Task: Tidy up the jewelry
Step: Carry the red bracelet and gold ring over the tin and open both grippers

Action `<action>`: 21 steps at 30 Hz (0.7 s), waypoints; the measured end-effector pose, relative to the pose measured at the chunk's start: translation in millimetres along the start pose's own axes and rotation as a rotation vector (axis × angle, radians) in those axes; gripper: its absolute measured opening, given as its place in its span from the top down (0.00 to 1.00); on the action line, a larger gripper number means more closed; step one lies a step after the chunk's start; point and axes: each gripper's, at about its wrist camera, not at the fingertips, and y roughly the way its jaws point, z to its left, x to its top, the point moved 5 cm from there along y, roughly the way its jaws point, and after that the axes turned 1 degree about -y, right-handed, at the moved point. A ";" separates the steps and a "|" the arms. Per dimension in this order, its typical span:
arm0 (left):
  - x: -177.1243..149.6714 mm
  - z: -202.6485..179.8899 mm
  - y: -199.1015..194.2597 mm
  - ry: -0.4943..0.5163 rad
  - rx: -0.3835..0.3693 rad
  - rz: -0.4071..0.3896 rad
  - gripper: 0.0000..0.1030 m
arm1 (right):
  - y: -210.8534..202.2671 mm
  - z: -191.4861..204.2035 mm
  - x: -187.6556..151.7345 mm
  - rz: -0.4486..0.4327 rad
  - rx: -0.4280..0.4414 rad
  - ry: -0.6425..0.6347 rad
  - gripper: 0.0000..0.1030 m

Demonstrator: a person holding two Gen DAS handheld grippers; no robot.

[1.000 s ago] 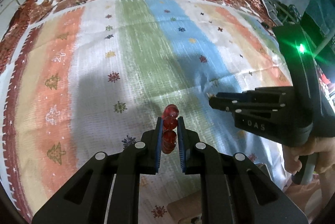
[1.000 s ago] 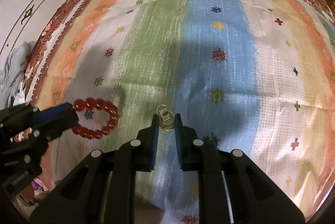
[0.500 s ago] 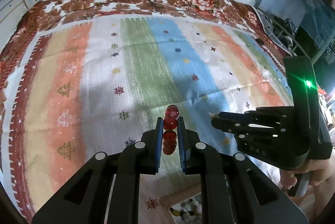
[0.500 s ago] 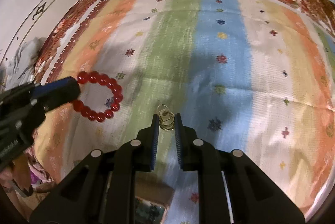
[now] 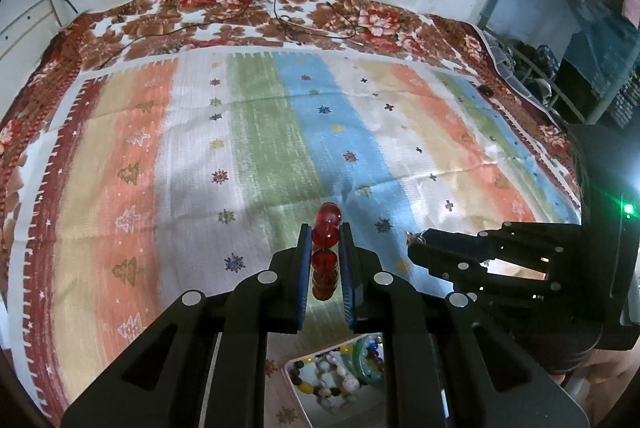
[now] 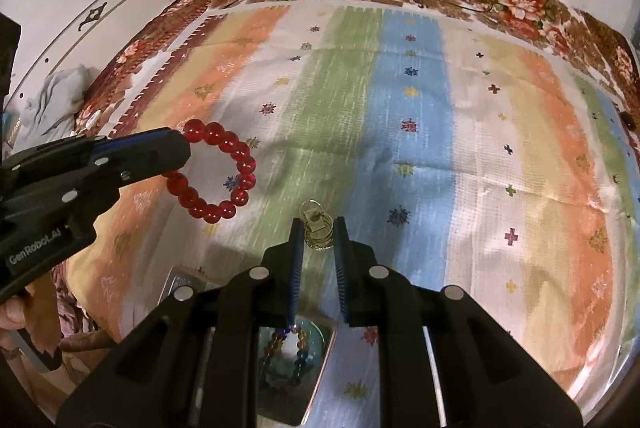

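Both grippers are carrying jewelry above the striped cloth [image 6: 404, 164]: the left gripper [image 5: 325, 248] is clamping its jaws on a red bead bracelet [image 6: 218, 170], the right gripper [image 6: 317, 234] is pinching a small gold ring-like piece [image 6: 316, 228]. To do this well, I'd judge each should be holding firm while lining up over the tray [image 6: 320, 380] of beads below, then lowering before letting go. The bracelet's glossy translucent beads are hanging in a full loop beyond the pads.

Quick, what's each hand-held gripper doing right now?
Left hand-held gripper: shut on the red bead bracelet.
Right hand-held gripper: shut on a small gold ring.
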 end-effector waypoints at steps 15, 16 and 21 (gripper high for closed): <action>-25.8 -19.0 -37.1 0.020 -0.029 -0.045 0.87 | -37.4 22.4 -28.6 -0.032 0.028 -0.049 0.84; -27.8 -19.7 -38.5 0.018 -0.035 -0.044 0.87 | -39.0 24.0 -31.8 -0.032 0.017 -0.057 0.84; -40.1 -22.8 -46.5 0.010 -0.050 -0.041 0.87 | -46.0 28.7 -43.7 -0.034 0.034 -0.058 0.84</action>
